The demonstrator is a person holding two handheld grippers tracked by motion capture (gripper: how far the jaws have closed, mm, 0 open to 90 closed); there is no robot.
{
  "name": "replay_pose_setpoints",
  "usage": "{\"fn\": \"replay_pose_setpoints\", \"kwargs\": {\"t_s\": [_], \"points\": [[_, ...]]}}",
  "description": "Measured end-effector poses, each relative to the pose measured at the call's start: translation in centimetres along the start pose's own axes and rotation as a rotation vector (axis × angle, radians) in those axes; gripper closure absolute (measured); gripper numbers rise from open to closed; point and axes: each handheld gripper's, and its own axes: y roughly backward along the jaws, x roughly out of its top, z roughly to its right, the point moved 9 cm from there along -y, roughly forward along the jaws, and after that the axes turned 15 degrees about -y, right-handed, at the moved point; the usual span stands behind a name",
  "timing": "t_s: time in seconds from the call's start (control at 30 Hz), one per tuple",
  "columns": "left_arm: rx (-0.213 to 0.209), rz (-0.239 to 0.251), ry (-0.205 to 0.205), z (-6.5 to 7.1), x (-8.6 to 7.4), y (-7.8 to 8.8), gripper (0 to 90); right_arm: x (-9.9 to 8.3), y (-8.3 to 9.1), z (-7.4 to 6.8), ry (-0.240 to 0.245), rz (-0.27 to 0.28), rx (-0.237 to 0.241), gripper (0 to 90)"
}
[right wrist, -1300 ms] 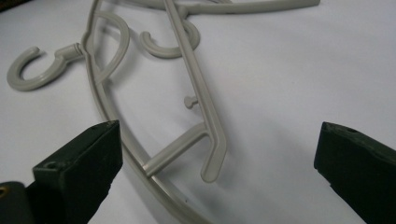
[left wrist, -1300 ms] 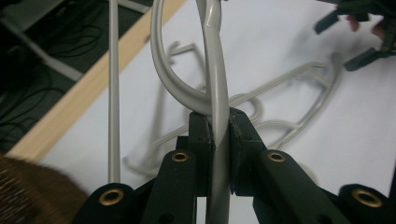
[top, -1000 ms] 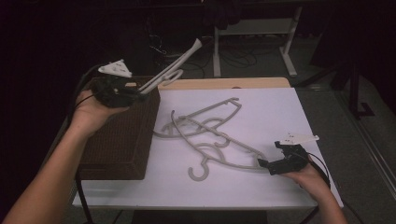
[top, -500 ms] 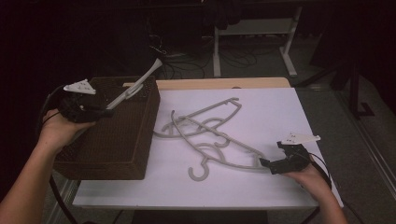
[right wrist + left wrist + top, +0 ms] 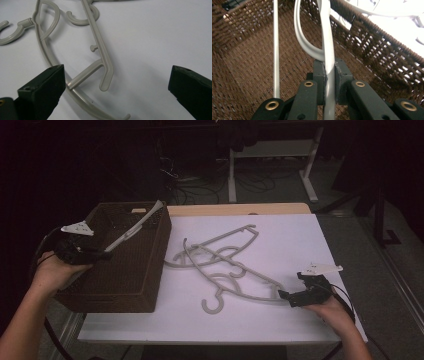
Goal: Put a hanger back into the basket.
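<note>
My left gripper (image 5: 329,82) clamps a hanger (image 5: 327,45) over the wicker basket (image 5: 150,265); right gripper (image 5: 117,85) wide above white table (image 5: 300,240). Room dark.

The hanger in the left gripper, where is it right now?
In the high view the hanger is at the left, slanting over the open brown wicker basket, its low end clamped in the left gripper, its far end above the basket's back rim.

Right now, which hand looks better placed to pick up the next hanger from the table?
Right. The right gripper is open beside the hangers on the table, one hanger's end between its jaws. The left gripper is shut on a hanger over the basket.
</note>
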Motion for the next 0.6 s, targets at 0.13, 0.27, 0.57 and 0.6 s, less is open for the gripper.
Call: {"fn": "replay_pose_setpoints", "kwargs": {"t_s": [0.13, 0.27, 0.57, 0.6], "points": [[-0.024, -0.020, 0.017, -0.1, -0.9, -0.4, 81.9, -0.1, -0.1, 0.0, -0.002, -0.005, 0.001, 1.0], [-0.038, -0.039, 0.008, 0.1, -1.6, -1.3, 81.8, -0.1, -0.1, 0.1, -0.003, -0.007, -0.003, 1.0], [-0.089, -0.071, 0.053, 0.0, -3.5, -4.5, 81.4, 0.0, 0.0, 0.1, -0.005, -0.001, -0.004, 1.0], [-0.095, -0.072, 0.056, 0.0, -3.6, -4.6, 81.2, 0.1, 0.0, 0.1, -0.006, -0.001, -0.004, 1.0]]}}
